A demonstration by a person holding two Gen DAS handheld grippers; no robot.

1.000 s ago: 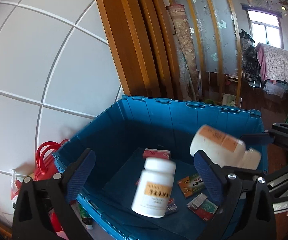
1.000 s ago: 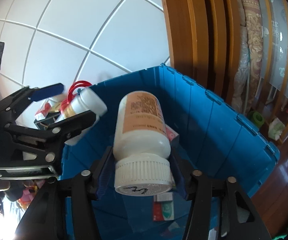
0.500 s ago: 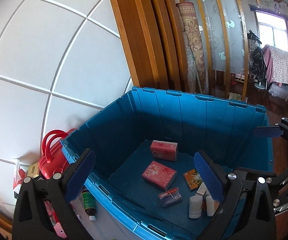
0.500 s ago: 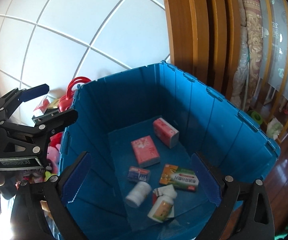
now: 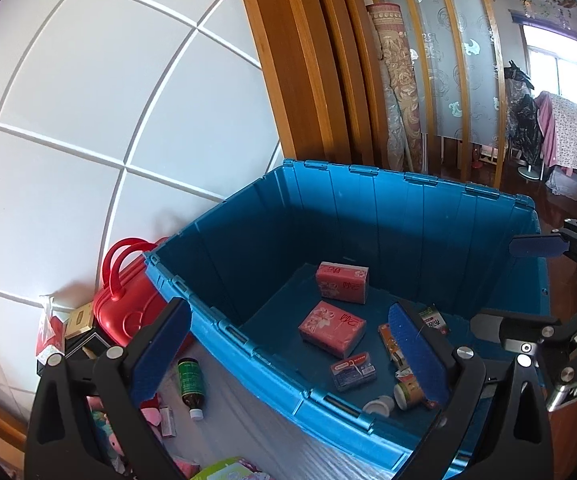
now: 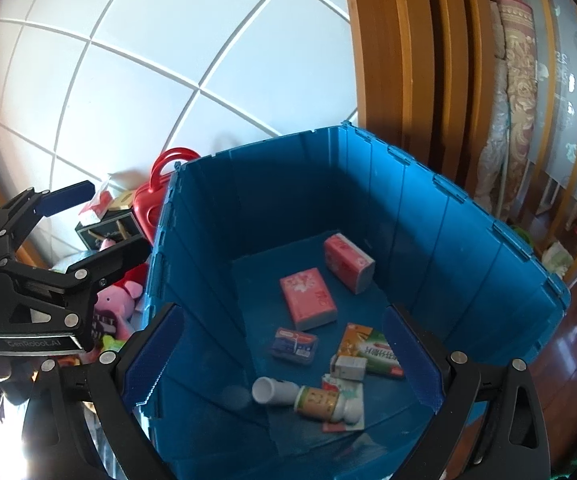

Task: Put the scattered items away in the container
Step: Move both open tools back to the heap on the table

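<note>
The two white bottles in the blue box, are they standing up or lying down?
Lying down. Both white bottles rest on their sides on the blue box floor, touching end to end.

The blue bin stands open at the top, so its mouth gives entry from above. On its floor the far-left corner and the strip along the left wall lie bare. Two pink packs take the middle; small boxes and two toppled bottles crowd the near right. Outside the left wall, a red case touches the bin, and a brown bottle lies just beside it. Both grippers' jaws stand wide over the near rim.
</note>
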